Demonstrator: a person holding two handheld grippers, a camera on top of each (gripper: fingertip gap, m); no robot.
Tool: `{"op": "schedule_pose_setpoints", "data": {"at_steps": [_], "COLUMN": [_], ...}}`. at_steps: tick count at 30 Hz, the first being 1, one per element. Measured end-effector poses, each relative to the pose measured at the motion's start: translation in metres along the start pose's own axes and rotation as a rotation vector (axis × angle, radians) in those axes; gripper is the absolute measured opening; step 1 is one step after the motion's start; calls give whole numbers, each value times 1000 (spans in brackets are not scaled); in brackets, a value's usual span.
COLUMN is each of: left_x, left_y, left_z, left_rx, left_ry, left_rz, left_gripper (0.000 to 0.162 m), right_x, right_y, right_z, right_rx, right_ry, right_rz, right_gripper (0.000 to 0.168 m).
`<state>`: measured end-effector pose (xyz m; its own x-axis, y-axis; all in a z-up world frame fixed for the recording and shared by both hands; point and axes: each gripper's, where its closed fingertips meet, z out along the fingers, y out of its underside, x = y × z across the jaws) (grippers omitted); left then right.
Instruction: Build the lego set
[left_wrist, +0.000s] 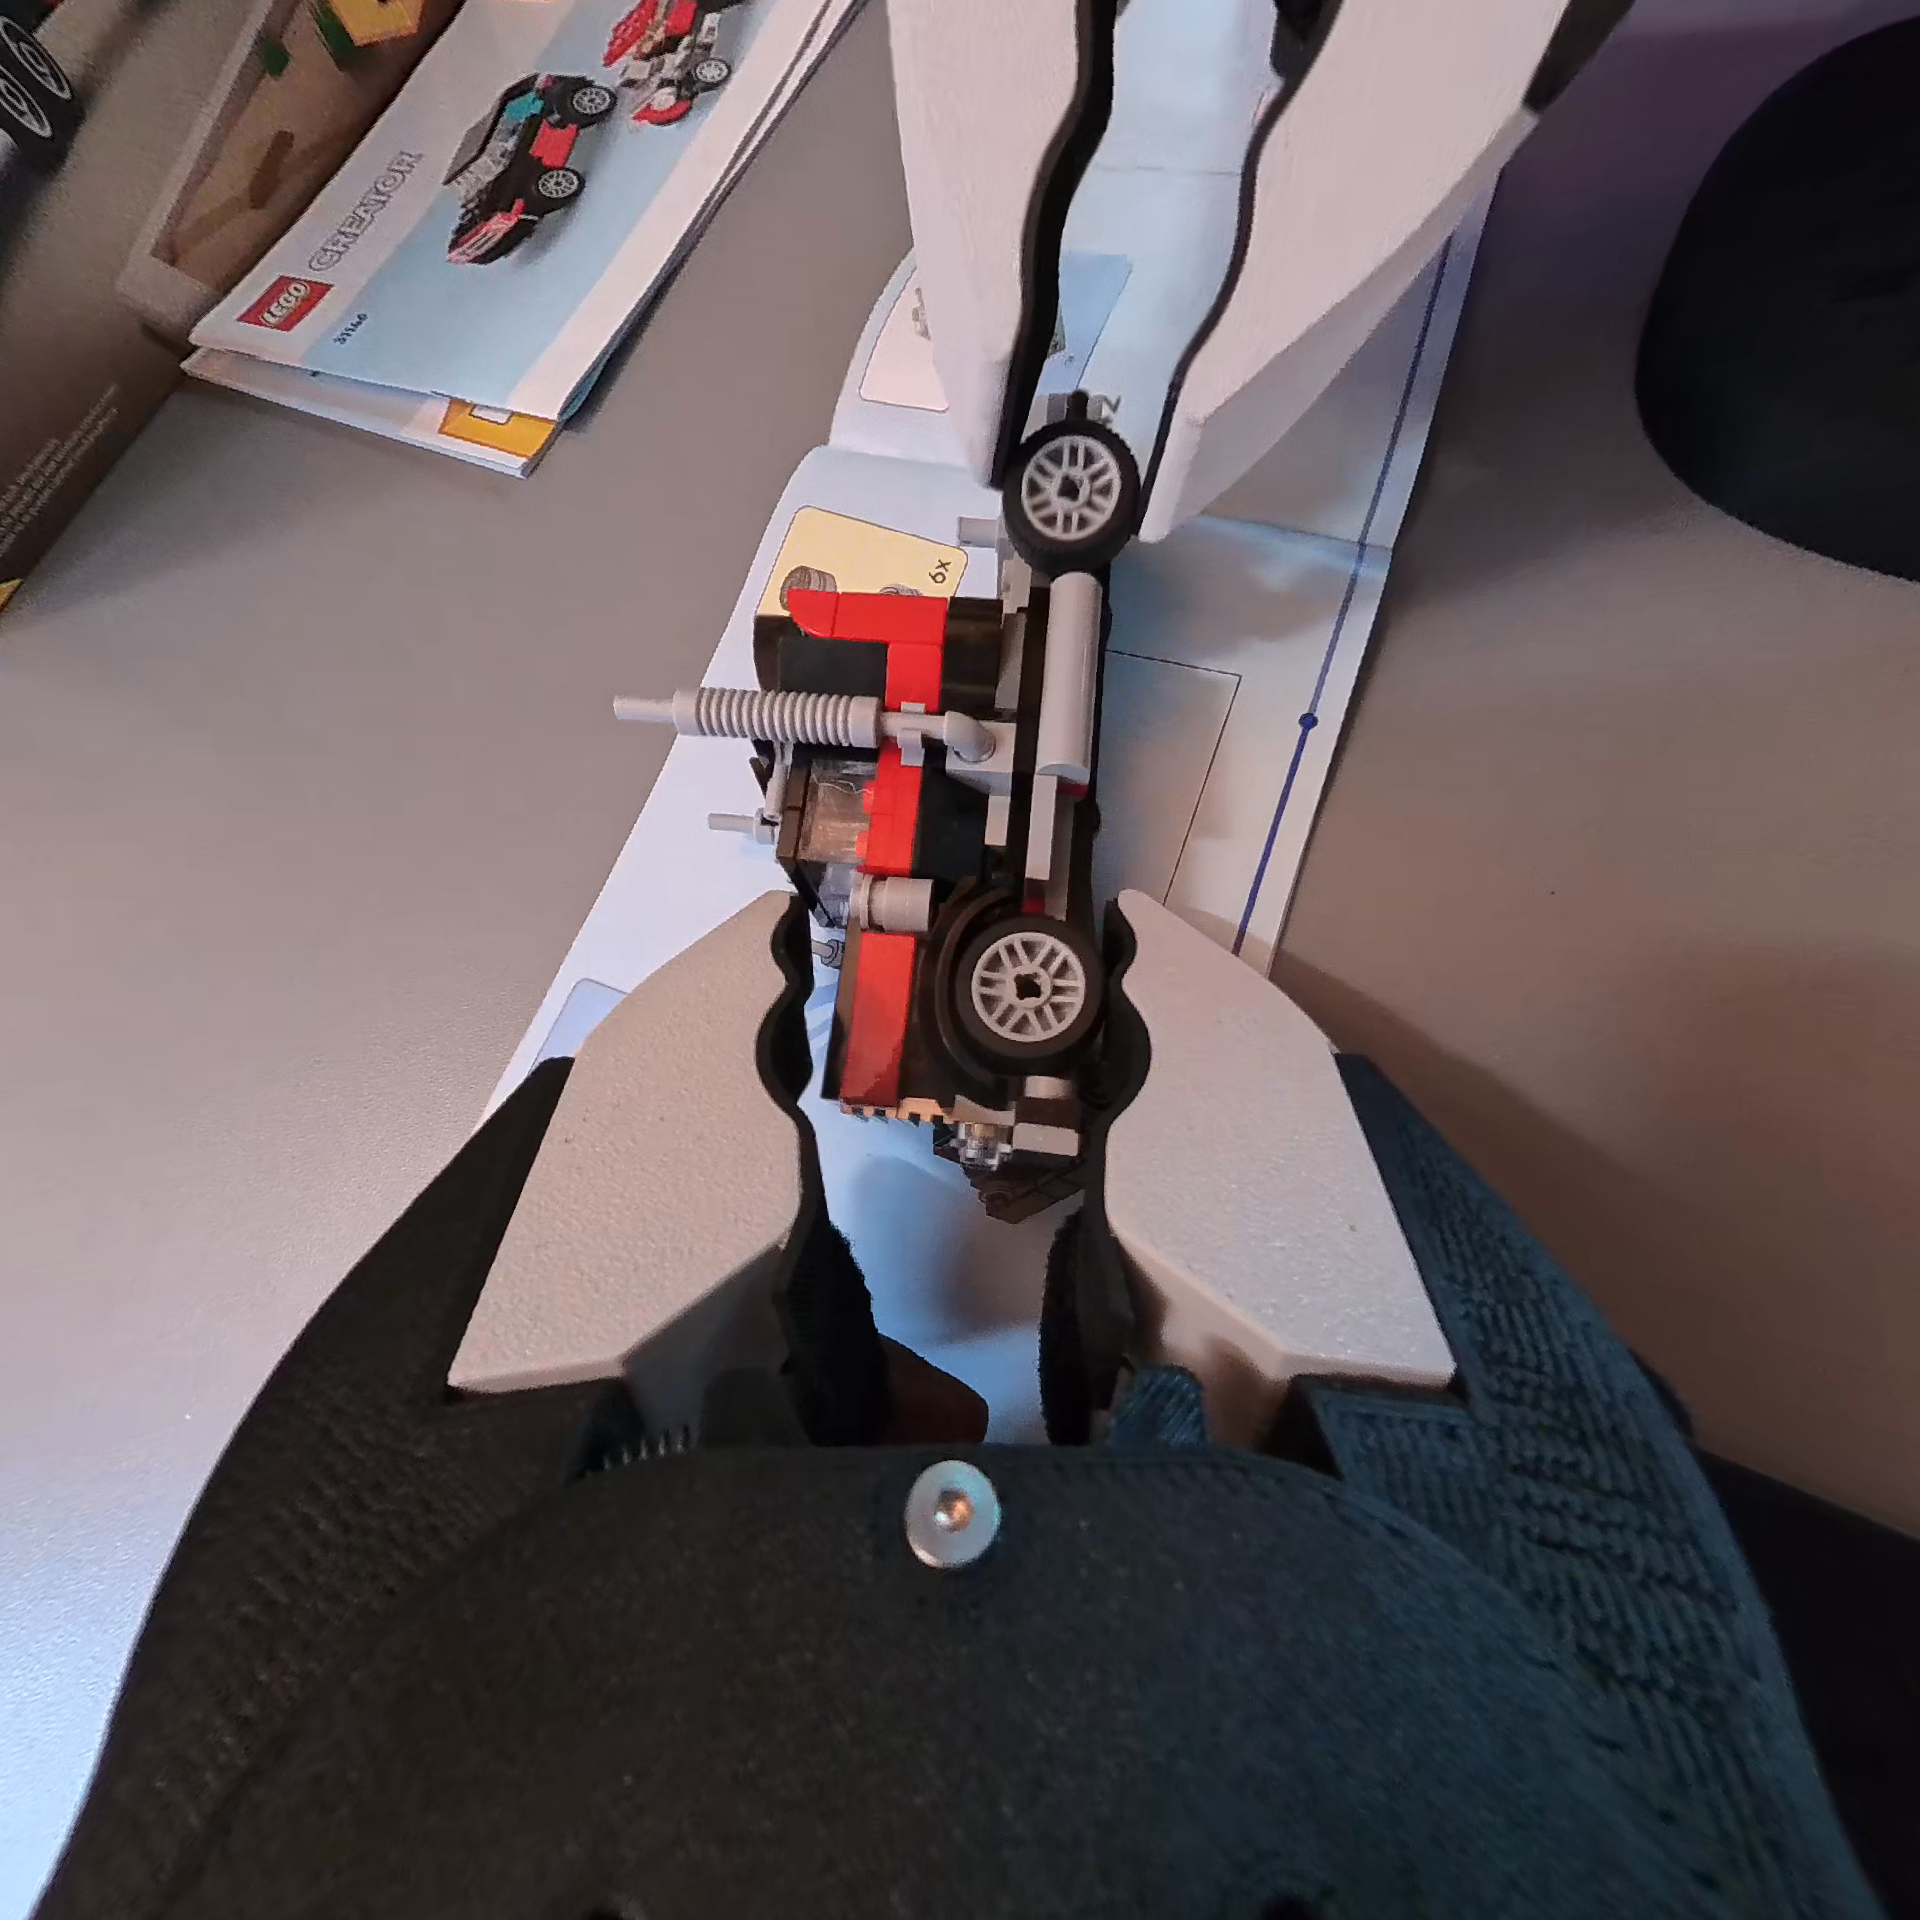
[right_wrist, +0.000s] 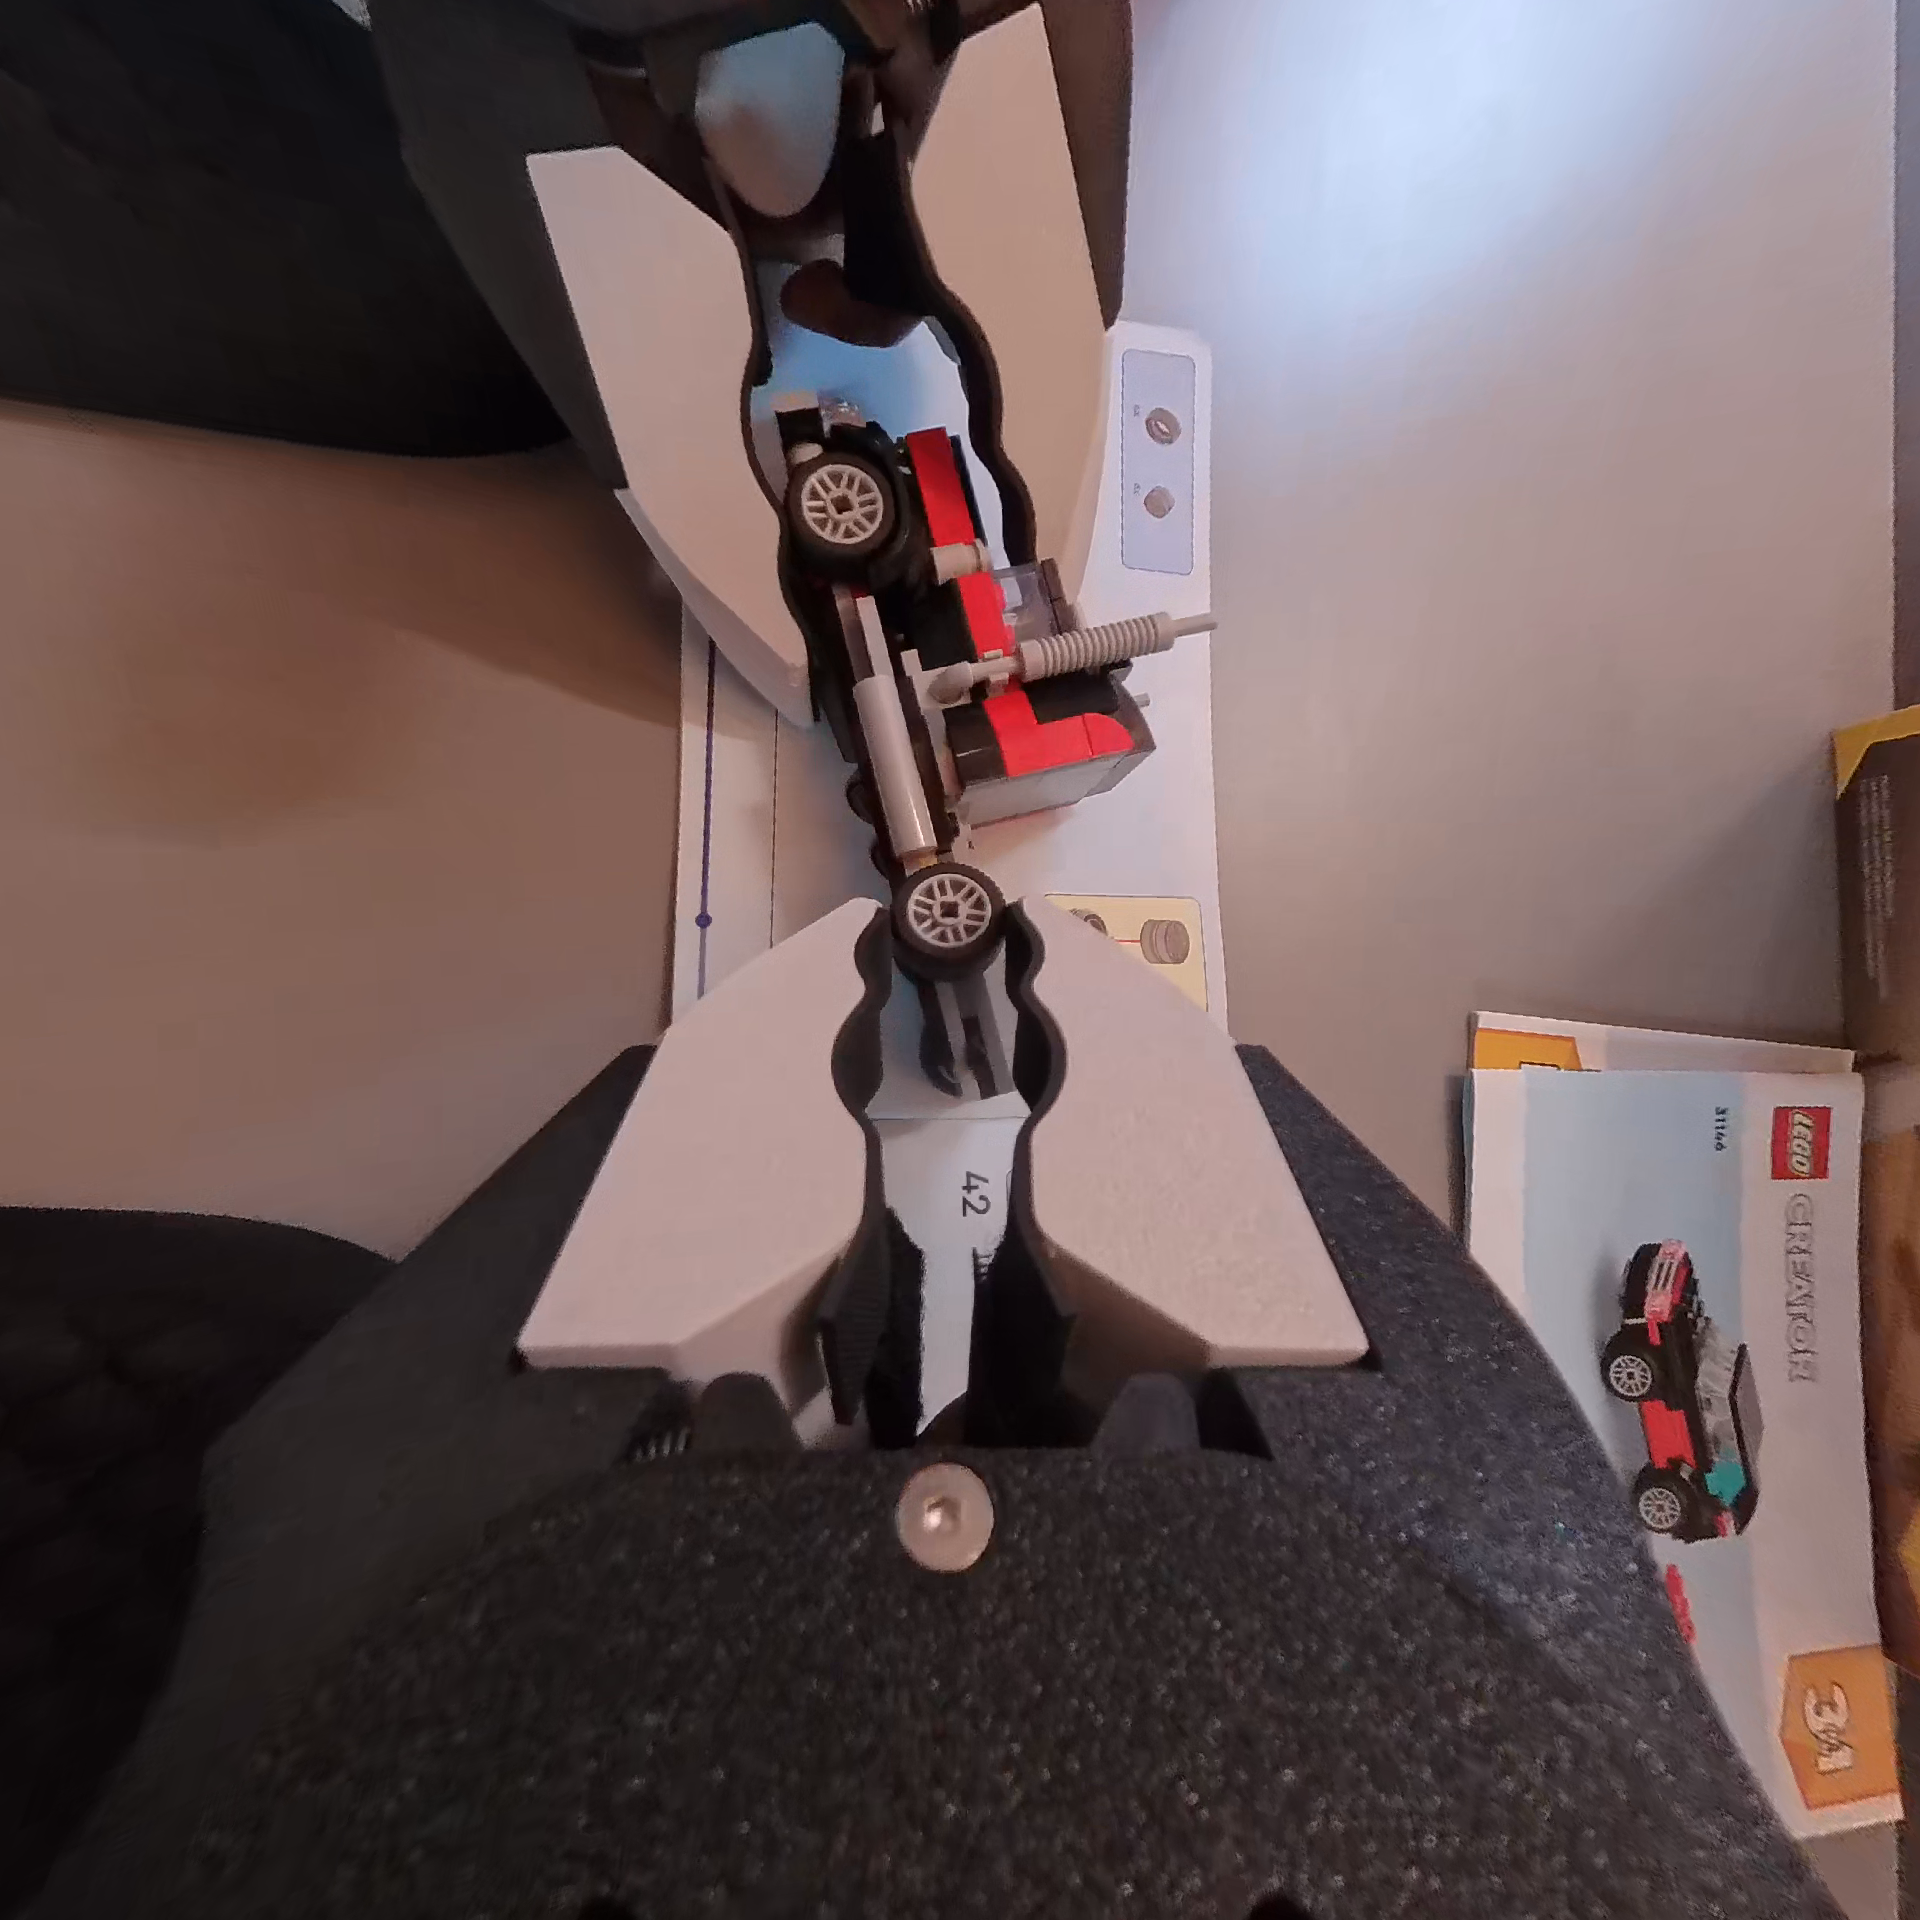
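Red and black plastic bricks make up the small lego truck (left_wrist: 940, 831), held on its side above the open instruction booklet (left_wrist: 1288, 623) that lies across the middle of the grey table (left_wrist: 312, 779). The left gripper (left_wrist: 951, 977) clamps the truck's cab end, its jaws closed on the hood and the fitted spoked front wheel (left_wrist: 1029, 987). The right gripper (right_wrist: 948, 935) pinches a second small grey-spoked wheel with a black tyre (right_wrist: 951, 912) at the tip of its jaws, right at the truck's bare rear frame.

The model is probably light and rigid, but only as firm as its stud joints: the thin grey ribbed exhaust pipe (left_wrist: 774, 717) and the small side pegs would likely snap off under a sideways knock. The solid cab block looks the safest hold. The rubber tyre should grip well in the notched pads.

Open table lies toward the left edge; a stack of closed booklets (left_wrist: 499, 218) and a cardboard box (left_wrist: 83, 364) crowd the far left corner.
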<state>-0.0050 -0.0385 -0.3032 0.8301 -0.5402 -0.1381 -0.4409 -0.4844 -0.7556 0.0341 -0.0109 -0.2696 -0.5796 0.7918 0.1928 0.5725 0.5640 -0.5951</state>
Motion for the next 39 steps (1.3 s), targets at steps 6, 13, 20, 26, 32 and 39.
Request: {"op": "schedule_pose_setpoints", "data": {"at_steps": [6,13,20,26,32,39], "left_x": [0,0,0,-1,-1,-1], "left_y": [0,-1,-1,-1,-1,-1], "left_z": [0,0,-1,-1,-1,0], "left_rx": [4,7,8,8,8,6], "left_ry": [-14,-24,-28,-32,-35,-33], "left_rz": [13,25,29,29,30,24], "left_gripper": [53,52,52,51,50,49], "right_x": [0,-1,-2,-2,-3,-3], "right_y": [0,0,0,1,1,2], "right_z": [-1,-2,-2,-3,-3,-3], "right_rx": [90,242,321,378,424,471], "right_ry": [33,-12,-32,-66,-84,-90], "right_rz": [7,77,104,145,151,142], "right_gripper": [21,21,21,21,21,21]}}
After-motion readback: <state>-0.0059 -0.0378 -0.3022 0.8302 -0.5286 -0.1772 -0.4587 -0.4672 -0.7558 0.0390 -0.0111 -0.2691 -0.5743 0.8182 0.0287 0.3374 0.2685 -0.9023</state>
